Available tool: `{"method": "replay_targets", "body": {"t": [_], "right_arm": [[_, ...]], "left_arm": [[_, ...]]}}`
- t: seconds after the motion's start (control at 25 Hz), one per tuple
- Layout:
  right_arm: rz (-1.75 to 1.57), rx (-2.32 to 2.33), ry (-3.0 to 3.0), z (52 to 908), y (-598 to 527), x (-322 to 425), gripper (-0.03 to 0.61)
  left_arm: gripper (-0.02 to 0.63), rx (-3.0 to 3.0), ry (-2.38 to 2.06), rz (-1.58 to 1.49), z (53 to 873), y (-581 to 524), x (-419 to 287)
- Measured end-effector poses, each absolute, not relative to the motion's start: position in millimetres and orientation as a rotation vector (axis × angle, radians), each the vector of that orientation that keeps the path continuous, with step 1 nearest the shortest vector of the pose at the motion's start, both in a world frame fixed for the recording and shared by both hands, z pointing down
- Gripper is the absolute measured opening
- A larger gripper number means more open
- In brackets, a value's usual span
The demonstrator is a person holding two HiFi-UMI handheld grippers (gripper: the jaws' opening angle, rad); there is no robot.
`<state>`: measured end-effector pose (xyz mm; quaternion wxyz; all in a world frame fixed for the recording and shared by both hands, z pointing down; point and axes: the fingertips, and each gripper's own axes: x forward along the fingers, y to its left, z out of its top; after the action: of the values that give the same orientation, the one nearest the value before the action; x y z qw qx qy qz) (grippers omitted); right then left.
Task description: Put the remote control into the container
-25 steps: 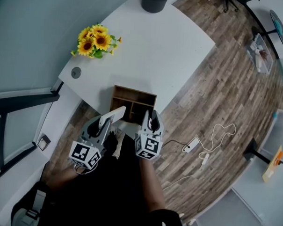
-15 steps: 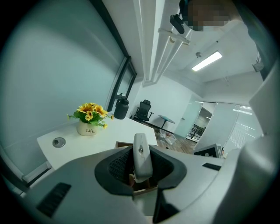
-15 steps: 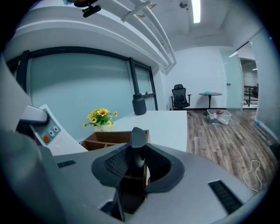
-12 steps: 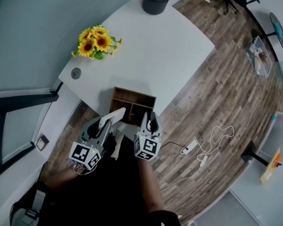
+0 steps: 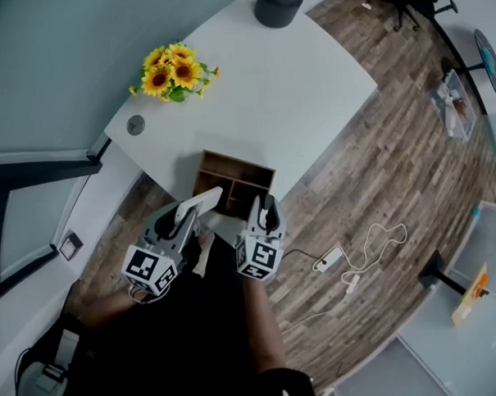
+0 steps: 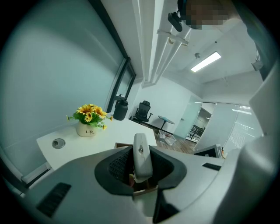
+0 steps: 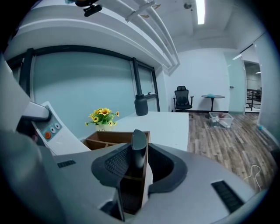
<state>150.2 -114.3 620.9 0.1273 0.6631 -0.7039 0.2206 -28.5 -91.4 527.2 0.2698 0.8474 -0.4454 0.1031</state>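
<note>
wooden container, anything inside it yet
The wooden container shows dividers and dark compartments, nothing visible in them. Its near edge is covered by the remote control in the left gripper and by the right gripper.

A white bench (image 5: 278, 79) fills the upper centre, against a pale teal wall (image 5: 67, 29) at upper left. Grey-brown plank floor (image 5: 397, 175) runs down the right (black office chair (image 7: 182, 97) far back). A ceiling strip light (image 7: 200, 9) glows at top.

My left tongs (image 5: 187, 217) clamped on the remote (image 5: 202, 202), my right tongs (image 5: 264, 212) closed and empty, side by side
</note>
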Motion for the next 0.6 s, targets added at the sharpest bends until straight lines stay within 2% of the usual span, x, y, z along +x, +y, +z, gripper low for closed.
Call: {"method": "replay_targets", "body": {"t": [0.6], "right_arm": [[0.581, 1.964, -2.066, 604, -107, 153, 0.098]], "left_arm": [[0.095, 2.311, -1.197, 0.239, 515, -86, -27]]}}
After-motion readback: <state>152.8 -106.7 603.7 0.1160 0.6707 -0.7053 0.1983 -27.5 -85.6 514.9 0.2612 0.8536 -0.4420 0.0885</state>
